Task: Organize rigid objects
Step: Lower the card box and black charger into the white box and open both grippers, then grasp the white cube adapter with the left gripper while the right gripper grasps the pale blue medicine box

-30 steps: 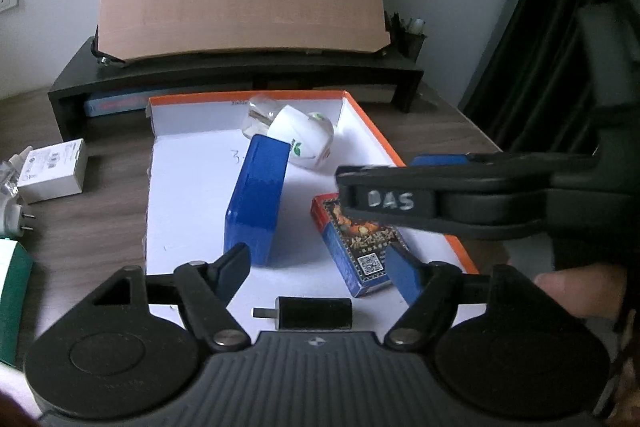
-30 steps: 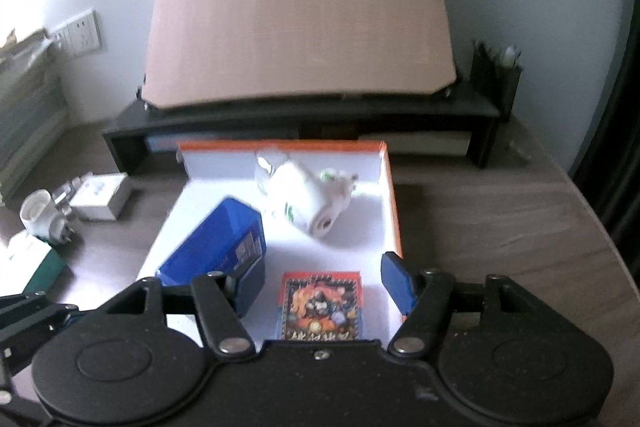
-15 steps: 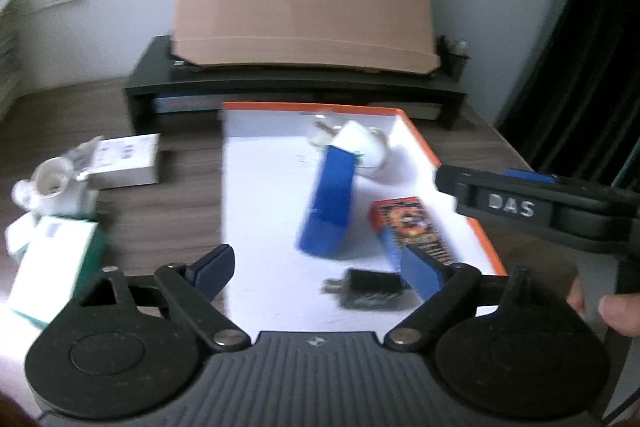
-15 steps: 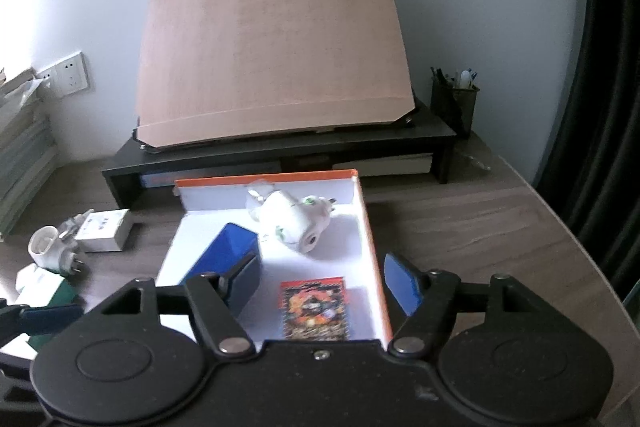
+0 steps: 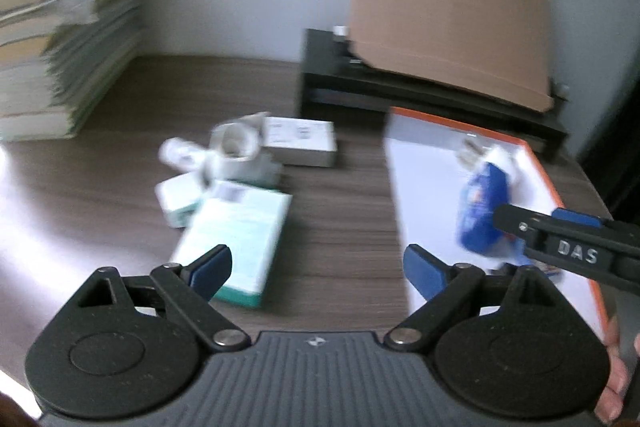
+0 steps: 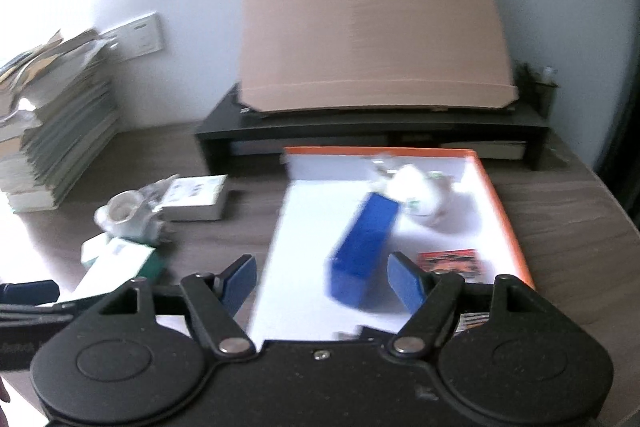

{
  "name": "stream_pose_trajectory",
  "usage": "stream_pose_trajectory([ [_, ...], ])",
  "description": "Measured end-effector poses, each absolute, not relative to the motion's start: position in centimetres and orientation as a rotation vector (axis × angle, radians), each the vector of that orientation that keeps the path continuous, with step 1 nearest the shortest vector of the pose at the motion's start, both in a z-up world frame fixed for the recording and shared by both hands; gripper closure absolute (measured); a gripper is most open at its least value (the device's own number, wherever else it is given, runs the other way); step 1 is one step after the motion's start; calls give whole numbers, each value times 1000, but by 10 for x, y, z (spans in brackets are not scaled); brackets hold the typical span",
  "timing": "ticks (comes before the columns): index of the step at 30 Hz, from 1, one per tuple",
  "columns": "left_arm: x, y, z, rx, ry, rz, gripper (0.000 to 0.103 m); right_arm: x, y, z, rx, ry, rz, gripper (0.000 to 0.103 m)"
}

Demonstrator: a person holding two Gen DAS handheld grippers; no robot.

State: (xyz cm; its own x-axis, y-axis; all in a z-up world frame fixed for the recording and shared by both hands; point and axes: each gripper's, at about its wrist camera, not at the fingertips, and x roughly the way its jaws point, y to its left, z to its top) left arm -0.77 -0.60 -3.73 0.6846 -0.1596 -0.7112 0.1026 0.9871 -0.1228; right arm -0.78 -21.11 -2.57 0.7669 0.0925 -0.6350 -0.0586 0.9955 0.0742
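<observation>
The left gripper (image 5: 317, 265) has just been opening and grips nothing; the green-and-white box (image 5: 236, 237) lies on the desk at its eleven o'clock. The right gripper (image 6: 322, 281), likewise widening and empty, frames the blue box (image 6: 366, 247) in the orange-rimmed tray (image 6: 504, 211) at twelve.

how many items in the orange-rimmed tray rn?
4 visible: blue box centre, white plug adapter at the back, printed card box front right, dark item at the near edge, mostly hidden.
</observation>
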Motion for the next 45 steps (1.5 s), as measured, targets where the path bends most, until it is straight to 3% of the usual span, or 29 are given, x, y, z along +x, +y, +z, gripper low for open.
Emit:
stream_pose_trajectory([
  [24, 4, 150, -48, -185, 830, 107, 7, 46, -26, -74, 93, 970, 283, 16],
  [27, 9, 160, -51, -189, 837, 105, 7, 57, -13, -83, 88, 992, 244, 7],
  [31, 23, 161, -55, -188, 847, 77, 7, 71, -7, -95, 52, 1016, 194, 7],
  [35, 41, 152, -61, -179, 852, 25, 6, 72, -21, -96, 47, 985, 159, 19],
  [45, 94, 103, -89, -100, 881, -114, 4, 55, -72, -88, 25, 904, 100, 19],
])
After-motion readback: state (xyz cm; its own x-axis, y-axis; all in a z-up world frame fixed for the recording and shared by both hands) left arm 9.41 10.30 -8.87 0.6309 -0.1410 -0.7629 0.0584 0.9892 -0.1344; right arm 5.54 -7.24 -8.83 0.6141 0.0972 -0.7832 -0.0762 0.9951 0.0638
